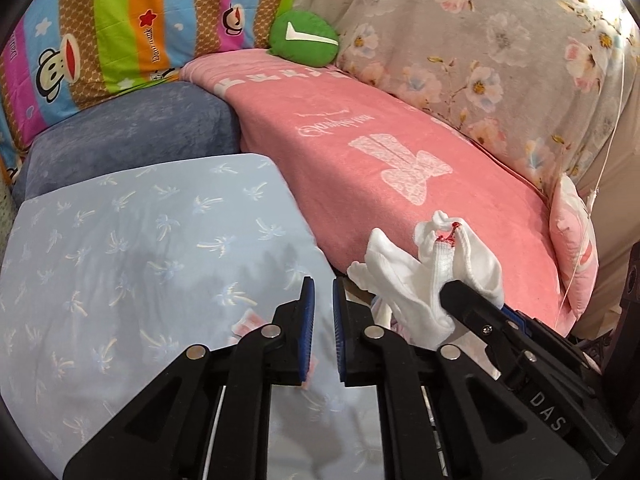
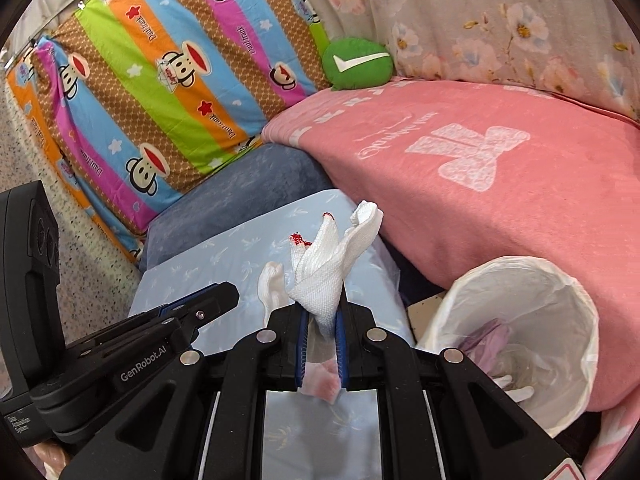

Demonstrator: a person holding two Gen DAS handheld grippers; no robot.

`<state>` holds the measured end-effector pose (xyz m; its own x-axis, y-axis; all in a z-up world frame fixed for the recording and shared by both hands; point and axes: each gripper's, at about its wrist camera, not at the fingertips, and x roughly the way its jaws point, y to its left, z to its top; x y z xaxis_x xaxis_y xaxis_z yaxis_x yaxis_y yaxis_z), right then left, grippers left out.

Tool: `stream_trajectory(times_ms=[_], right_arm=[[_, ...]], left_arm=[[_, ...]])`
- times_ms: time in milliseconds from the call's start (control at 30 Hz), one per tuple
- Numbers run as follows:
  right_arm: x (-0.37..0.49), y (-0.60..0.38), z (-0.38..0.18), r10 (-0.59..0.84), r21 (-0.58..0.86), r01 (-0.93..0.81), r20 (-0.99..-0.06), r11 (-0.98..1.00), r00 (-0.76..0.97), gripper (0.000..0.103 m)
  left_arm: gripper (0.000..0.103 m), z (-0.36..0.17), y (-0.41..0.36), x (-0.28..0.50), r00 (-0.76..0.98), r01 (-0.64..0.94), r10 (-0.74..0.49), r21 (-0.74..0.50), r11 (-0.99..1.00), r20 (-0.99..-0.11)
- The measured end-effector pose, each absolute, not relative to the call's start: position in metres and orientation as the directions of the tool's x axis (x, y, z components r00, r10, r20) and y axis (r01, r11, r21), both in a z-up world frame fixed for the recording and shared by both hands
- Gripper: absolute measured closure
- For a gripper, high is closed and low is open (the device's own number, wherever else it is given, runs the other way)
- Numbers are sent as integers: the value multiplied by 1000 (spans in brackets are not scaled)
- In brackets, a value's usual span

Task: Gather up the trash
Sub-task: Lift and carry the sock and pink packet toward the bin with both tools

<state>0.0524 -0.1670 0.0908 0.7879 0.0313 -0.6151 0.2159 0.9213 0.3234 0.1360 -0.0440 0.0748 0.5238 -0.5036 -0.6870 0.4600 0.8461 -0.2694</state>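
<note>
Lined bin w/ purple scrap; R gripper clamped on tissue, L gripper slightly apart, empty.

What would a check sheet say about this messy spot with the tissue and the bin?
Surface: light blue palm-print board beside a pink blanket.
Job's things: white tissue with red spots; white-lined trash bin on the right, some trash already inside.
Clutter: green checkmark cushion, striped monkey pillow, blue-grey cushion.
Grippers: right tool shut on the tissue; left tool slightly open, holding nothing.
Cables: thin white cord hanging at right.
Surroundings: floral fabric behind; speckled floor.
</note>
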Motion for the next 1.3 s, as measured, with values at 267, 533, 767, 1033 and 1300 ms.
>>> stream_trajectory(times_ms=[267,533,767,1033,1300], right_arm=[[29,-189,84,12,330,247,-620,911,785,92],[37,-196,50,32,342,267,-666,901,745,92],[52,-199,27,48,343,277,-701,898,711,92],[64,-207,14,50,343,294,-722,892,690,92],[68,-207,7,64,350,292,-731,890,680,92]], left_arm=[[75,52,-50,126,486,458,-476,-249,853,-733],[32,-19,-44,135,419,362,-366,-217,907,-831],[20,-69,-61,144,349,318,-289,-177,931,-891],[23,-80,-73,150,345,275,-249,-157,949,-905],[82,-74,-65,146,322,272,-290,-205,940,-901]])
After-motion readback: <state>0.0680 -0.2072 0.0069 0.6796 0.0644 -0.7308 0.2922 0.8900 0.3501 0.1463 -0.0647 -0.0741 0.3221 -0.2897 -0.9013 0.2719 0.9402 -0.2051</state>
